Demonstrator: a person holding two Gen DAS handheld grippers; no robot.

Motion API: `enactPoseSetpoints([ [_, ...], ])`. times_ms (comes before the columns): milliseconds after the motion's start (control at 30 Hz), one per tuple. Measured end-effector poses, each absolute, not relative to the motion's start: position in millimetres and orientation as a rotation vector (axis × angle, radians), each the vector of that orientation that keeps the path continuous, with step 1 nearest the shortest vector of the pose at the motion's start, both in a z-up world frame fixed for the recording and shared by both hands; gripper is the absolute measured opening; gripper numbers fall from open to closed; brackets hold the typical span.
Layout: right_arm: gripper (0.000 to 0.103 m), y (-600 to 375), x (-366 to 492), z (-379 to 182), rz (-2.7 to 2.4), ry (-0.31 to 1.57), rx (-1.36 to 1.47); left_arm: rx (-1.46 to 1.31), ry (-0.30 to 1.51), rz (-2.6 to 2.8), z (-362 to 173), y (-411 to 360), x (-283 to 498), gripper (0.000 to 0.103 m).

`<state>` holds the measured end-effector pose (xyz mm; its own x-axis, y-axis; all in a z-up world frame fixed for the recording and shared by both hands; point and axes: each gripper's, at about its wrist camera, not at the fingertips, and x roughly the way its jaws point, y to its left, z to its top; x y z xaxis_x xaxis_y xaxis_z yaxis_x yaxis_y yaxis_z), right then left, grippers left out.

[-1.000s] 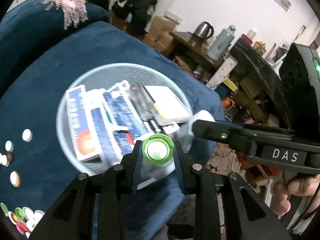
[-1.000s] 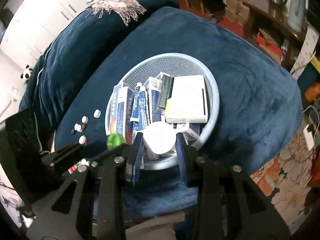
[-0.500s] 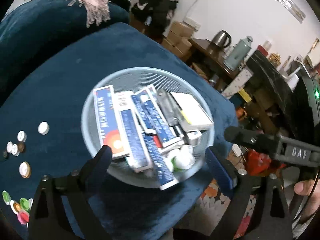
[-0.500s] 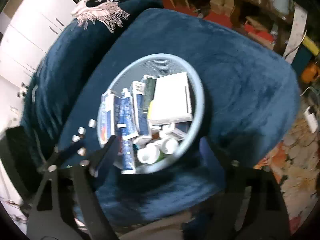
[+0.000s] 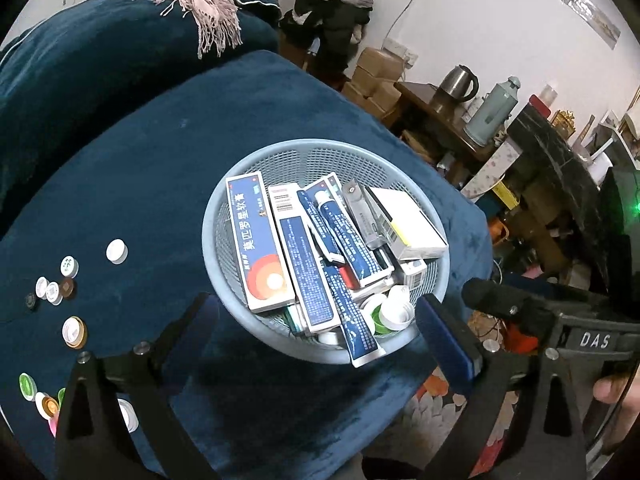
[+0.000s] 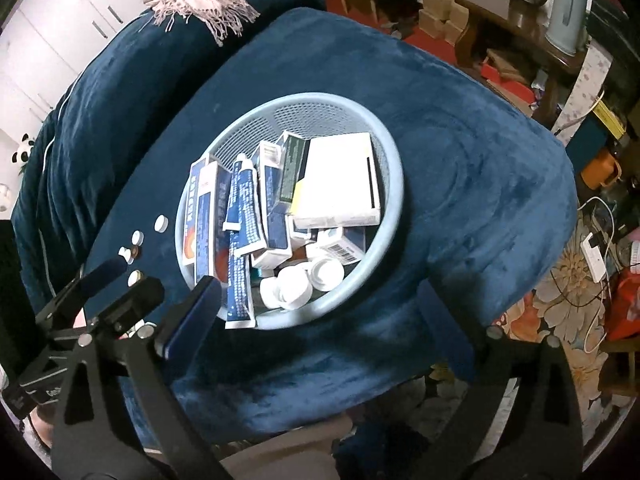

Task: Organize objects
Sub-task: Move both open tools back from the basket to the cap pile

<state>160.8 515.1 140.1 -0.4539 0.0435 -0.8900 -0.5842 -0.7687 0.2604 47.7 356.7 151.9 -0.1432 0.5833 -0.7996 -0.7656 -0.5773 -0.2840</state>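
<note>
Both released, left tongs (image 5: 316, 320) and right tongs (image 6: 320, 304) just opened wide above basket (image 5: 224, 208), bottles (image 6: 302, 284) lying ahead between the tips, tube (image 5: 352, 320) overhanging, maybe sliding out if bumped.

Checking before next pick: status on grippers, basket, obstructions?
Left gripper and right gripper open, jaws just opened, empty. Small bottles lie in basket. Loose caps left on cushion.
</note>
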Motion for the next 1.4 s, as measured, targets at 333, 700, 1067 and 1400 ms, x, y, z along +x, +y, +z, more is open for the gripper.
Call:
enactPoseSetpoints([
  [333,0.100,507.2,158.6,141.1,2.251,0.762,-1.376,-1.176,0.223,1.860,152.8,351.5,43.7,0.100],
  [700,0.100,494.1,137.1,143.8,2.253,0.697,-1.422,-1.202,0.187,1.882,147.2,334.2,27.2,0.100],
  [1067,0.103,441.0,61.5,159.4,2.375,0.532,-1.523,-1.292,0.137,2.016,125.9,257.0,-26.7,0.100],
  [1400,0.103,336.0,-41.7,138.0,2.532,0.350,-1.722,-1.448,-0.059,2.213,93.1,143.1,-94.5,0.100],
])
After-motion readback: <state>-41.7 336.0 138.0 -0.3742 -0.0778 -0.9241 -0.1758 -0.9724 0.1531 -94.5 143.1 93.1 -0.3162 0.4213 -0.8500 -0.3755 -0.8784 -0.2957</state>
